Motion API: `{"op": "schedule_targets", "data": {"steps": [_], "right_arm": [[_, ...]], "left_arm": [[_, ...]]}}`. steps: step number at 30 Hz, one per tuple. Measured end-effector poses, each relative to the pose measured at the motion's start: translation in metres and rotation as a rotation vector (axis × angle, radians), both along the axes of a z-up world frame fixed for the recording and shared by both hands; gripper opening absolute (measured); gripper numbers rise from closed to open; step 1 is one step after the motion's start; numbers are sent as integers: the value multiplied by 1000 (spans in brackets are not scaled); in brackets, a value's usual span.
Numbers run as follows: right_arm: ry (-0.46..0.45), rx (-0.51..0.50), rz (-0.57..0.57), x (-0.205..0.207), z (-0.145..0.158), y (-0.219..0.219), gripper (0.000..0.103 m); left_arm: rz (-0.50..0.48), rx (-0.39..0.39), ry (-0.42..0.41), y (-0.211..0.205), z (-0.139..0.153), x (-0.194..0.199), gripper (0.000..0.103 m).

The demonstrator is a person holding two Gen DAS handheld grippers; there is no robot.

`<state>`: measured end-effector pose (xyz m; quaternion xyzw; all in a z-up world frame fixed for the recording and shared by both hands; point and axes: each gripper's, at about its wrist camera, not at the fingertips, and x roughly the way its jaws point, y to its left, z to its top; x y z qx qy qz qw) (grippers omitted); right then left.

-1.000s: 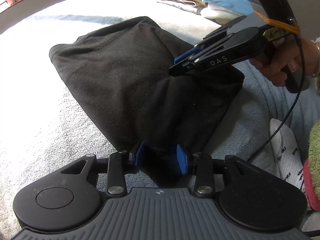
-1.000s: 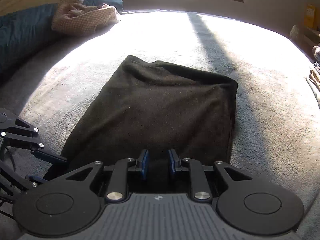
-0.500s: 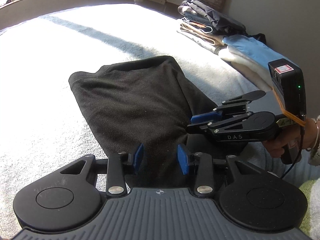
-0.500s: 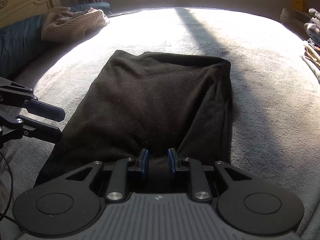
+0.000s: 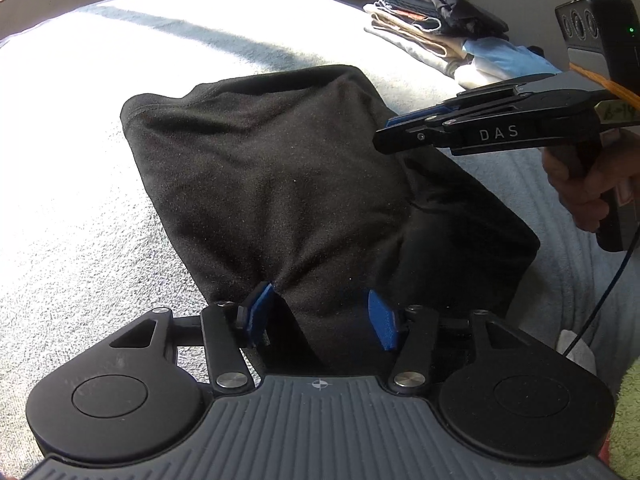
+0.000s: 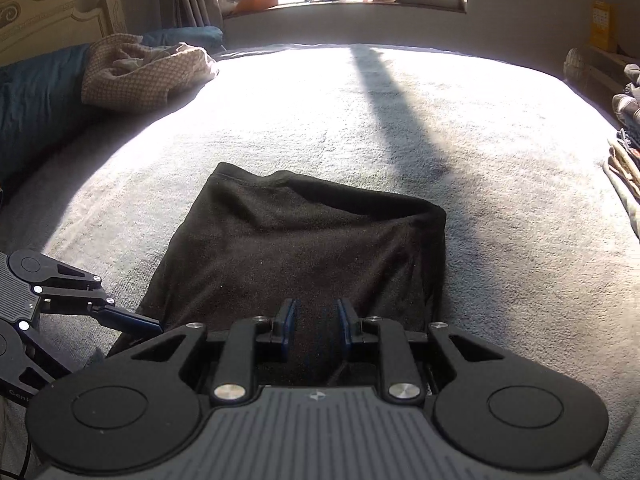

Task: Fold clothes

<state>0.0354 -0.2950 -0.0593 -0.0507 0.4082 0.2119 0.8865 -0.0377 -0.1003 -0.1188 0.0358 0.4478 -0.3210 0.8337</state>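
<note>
Both claws hang over one black folded garment lying flat on the pale grey bed cover. On the left gripper the jaws are opening: its two blue pads stand apart, with the near edge of the black cloth between them, bunched against the left one and clear of the right. The right gripper keeps its jaws narrow; dark cloth fills the gap, and a ridge of fabric runs up from it, so it seems to pinch the near hem, though the contact itself sits in shadow. In the left view that gripper comes in from the right, side on, held by a hand cut off at the frame edge. One stack of folded clothes sits at the far side of the bed; I cannot count its pieces. One crumpled checked cloth lies by the headboard. Strong sunlight washes out the cover's middle.
</note>
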Motion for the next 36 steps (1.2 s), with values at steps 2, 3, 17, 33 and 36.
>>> {"op": "schedule_targets", "data": {"steps": [2, 3, 17, 33, 36], "right_arm": [[51, -8, -51, 13, -16, -9, 21], [74, 24, -66, 17, -18, -14, 21], [82, 110, -180, 87, -19, -26, 19], [97, 184, -142, 107, 2, 8, 21], [195, 209, 19, 107, 2, 34, 22]], "left_arm": [[2, -10, -1, 1, -1, 0, 53], [2, -17, 1, 2, -1, 0, 53], [18, -147, 51, 21, -3, 3, 59], [8, -204, 70, 37, -5, -4, 59], [6, -212, 74, 39, -7, -5, 59]]}}
